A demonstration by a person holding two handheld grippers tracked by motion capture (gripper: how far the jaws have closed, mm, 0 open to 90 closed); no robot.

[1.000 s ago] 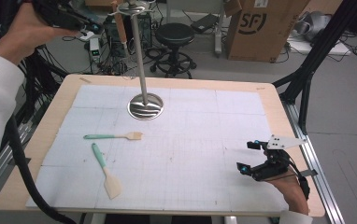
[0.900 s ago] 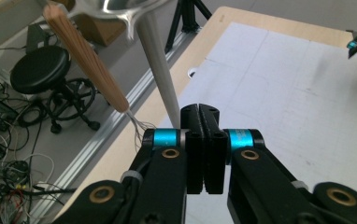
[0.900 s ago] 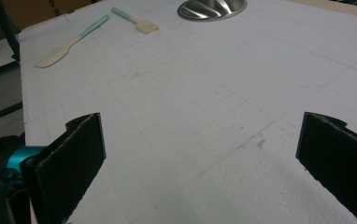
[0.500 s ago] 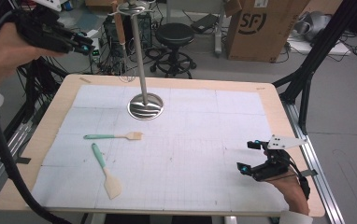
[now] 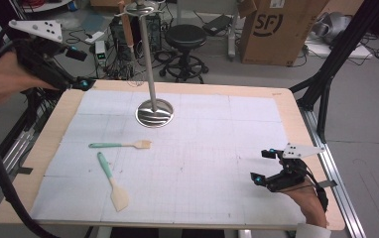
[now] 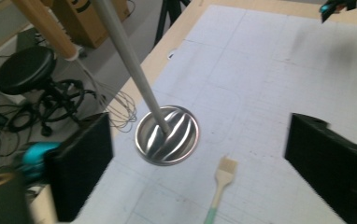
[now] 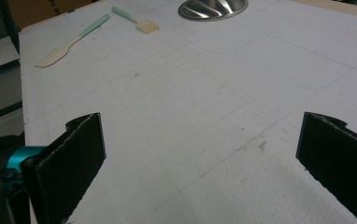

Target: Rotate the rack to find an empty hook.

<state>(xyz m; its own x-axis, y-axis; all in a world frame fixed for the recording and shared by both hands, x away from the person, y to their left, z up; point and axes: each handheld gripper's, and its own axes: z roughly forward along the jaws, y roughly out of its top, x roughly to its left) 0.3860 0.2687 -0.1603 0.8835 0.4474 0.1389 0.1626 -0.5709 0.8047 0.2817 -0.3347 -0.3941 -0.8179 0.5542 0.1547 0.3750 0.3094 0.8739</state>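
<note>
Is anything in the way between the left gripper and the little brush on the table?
Nothing visible blocks it. The left gripper, jaws just opened with nothing between them, hangs over the table's far left edge. The brush lies on bare white mat. The metal stand sits off to the side, not on that path.

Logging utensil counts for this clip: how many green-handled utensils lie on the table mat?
2. A brush lies left of centre, bristles pointing right, in front of the stand's round base. A spatula lies nearer the person, blade toward the front edge. None looks hidden.
</note>
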